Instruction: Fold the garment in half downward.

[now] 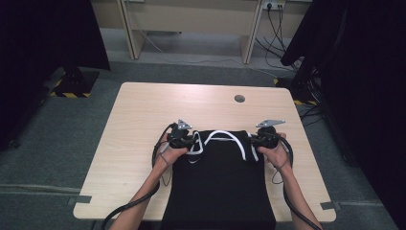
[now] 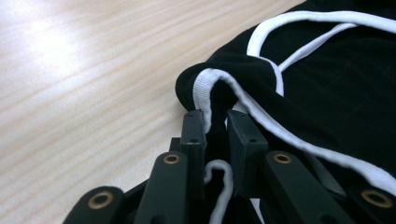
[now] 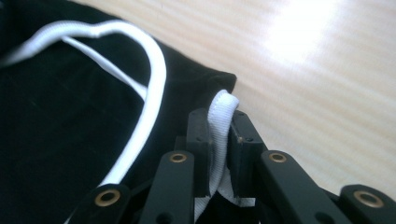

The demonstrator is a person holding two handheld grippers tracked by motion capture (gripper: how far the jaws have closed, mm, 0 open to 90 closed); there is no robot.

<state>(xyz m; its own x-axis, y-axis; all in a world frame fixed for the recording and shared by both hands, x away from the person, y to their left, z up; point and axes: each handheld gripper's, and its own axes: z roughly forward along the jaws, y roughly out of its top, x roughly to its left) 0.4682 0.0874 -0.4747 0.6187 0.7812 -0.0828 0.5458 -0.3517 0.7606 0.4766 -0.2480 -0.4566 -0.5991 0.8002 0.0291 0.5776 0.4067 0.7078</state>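
A black garment with white trim [image 1: 220, 177] lies on the near half of the wooden table [image 1: 143, 115] and hangs over its front edge. My left gripper [image 1: 187, 142] is at the garment's far left corner. In the left gripper view its jaws [image 2: 215, 122] are shut on the black fabric and white edging [image 2: 205, 86]. My right gripper [image 1: 256, 140] is at the far right corner. In the right gripper view that gripper [image 3: 219, 122] pinches a fold of the white trim [image 3: 222, 107]. A white neckline loop [image 1: 221, 135] lies between the two grippers.
A round cable hole [image 1: 239, 98] sits in the tabletop at the far right. Bare wood [image 1: 143, 143] lies left of the garment and beyond it. Black curtains [image 1: 364, 72] hang at both sides. A wooden desk frame [image 1: 191, 24] stands behind on the grey floor.
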